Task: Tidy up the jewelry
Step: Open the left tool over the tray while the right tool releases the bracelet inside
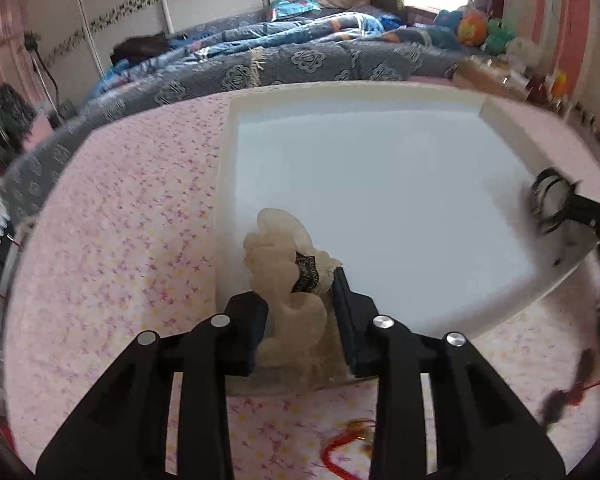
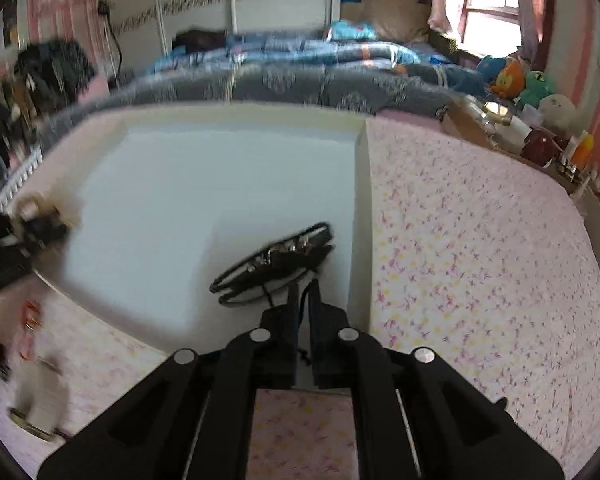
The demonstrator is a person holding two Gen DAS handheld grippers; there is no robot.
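A white shallow tray lies on a pink flowered cloth. In the left wrist view my left gripper is over the tray's near left corner, its pads against both sides of a cream scrunchie with a small black tag. The right wrist view has my right gripper at the tray's near right corner, jaws a narrow slit apart. A black looped bracelet with small metal beads lies on the tray floor just ahead of the tips. A thin black cord trails back between the fingers.
Red cord jewelry and a dark tasselled piece lie on the cloth near the tray's front. Blurred trinkets sit at the lower left. A bed with a grey-blue quilt runs behind, with bottles at the right.
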